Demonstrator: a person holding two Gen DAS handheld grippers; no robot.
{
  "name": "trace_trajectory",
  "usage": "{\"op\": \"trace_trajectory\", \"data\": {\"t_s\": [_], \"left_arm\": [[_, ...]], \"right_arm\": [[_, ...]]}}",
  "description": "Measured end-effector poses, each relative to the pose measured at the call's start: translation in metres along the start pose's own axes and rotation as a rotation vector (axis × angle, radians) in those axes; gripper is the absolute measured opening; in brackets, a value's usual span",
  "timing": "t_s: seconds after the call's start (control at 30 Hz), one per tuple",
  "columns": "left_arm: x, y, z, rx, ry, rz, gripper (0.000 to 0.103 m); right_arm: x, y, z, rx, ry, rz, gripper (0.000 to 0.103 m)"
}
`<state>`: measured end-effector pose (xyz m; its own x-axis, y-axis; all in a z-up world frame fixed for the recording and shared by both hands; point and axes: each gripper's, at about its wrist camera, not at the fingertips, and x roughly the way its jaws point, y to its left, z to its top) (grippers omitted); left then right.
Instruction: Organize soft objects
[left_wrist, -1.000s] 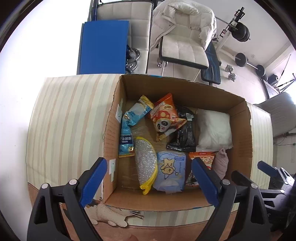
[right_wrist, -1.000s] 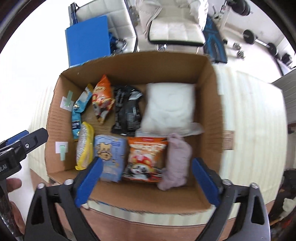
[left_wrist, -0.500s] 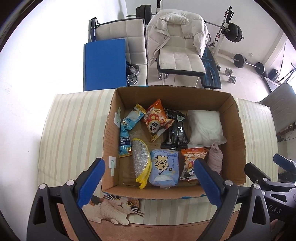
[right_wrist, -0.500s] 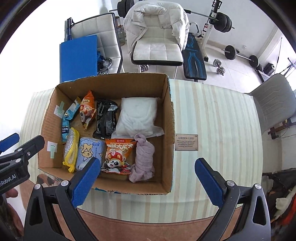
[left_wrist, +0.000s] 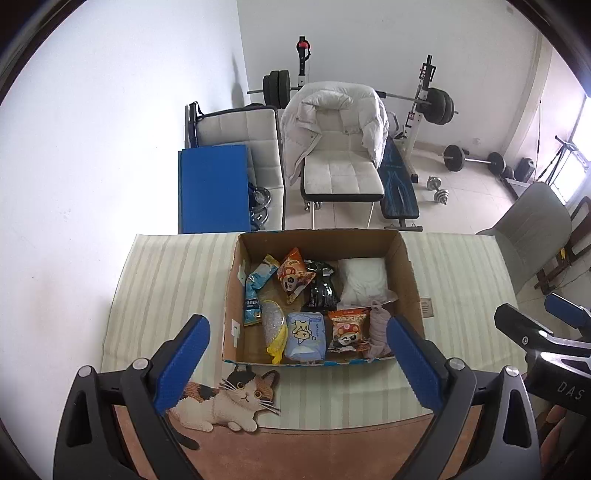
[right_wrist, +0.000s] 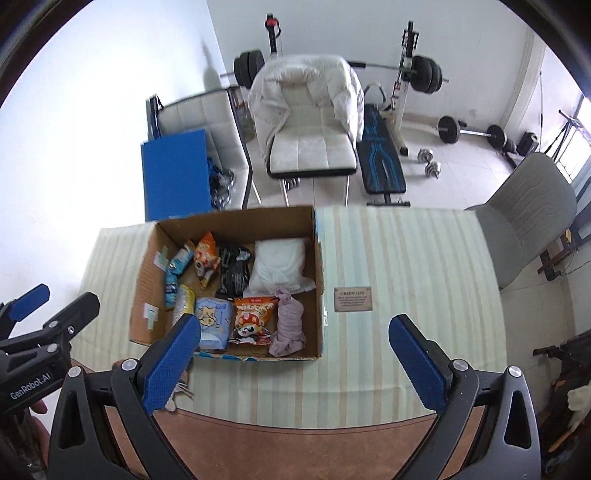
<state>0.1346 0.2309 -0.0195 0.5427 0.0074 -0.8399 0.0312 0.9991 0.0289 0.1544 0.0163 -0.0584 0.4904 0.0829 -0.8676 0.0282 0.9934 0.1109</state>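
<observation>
Both tools are way further back and higher than a second ago, so we go from staring straight down into the cardboard box (left_wrist: 406, 273) to seeing the whole striped worktop (right_wrist: 406, 258) and the gym room behind it.

All the soft stuff sits inside the box: white pillow (left_wrist: 364, 282) in the far right corner, rolled purple cloth (right_wrist: 288, 325) in the near right corner, orange snack bag (right_wrist: 253, 321) just beside it, blue tissue pack (left_wrist: 306, 336) next to that, then the yellow sponge (left_wrist: 275, 328). Behind those, a black packet (left_wrist: 319, 286), a second orange snack bag (left_wrist: 293, 273) and the light blue pouches (left_wrist: 255, 291) along the left wall. So we'd say the packing looks pretty much done.

Left tool (left_wrist: 295, 363) is spread wide with nothing in it, hanging over the near edge by the cat picture (left_wrist: 225, 398). Right tool (right_wrist: 295, 354) is also wide open and empty, off to the right of the box, with the little sign (right_wrist: 352, 299) ahead of it.

What could go wrong? The near wall of the box looks ragged and low, and the cloth and snack bag are pressed right up against it. If we swing back in low, a finger could clip that rim and shove the box along the cloth. Those glossy bags are also puffy, so a squeeze near the edge probably just slips off. The two tools are close together too, so they could bump.
</observation>
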Motion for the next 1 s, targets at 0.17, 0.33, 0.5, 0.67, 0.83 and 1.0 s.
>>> {"op": "trace_trajectory", "data": {"t_s": [0.17, 0.33, 0.5, 0.67, 0.83, 1.0], "left_arm": [[-0.049, -0.002, -0.011, -0.010, -0.032, -0.015, 0.098], [-0.081, -0.008, -0.027, -0.009, -0.039, -0.006, 0.098], [-0.098, -0.007, -0.034, -0.027, -0.062, 0.015, 0.098], [-0.106, -0.005, -0.038, -0.043, -0.085, 0.031, 0.098], [-0.111, -0.008, -0.040, -0.043, -0.100, 0.035, 0.098], [-0.119, -0.012, -0.040, -0.038, -0.121, 0.034, 0.098]], "right_arm": [[-0.067, -0.006, -0.014, -0.001, -0.078, -0.014, 0.103], [-0.120, -0.005, -0.033, -0.030, -0.143, -0.052, 0.103], [-0.161, -0.004, -0.053, -0.044, -0.194, -0.072, 0.103], [-0.185, -0.004, -0.061, -0.058, -0.234, -0.102, 0.103], [-0.196, -0.007, -0.060, -0.047, -0.263, -0.115, 0.103], [-0.197, -0.010, -0.059, -0.048, -0.261, -0.111, 0.103]]}}
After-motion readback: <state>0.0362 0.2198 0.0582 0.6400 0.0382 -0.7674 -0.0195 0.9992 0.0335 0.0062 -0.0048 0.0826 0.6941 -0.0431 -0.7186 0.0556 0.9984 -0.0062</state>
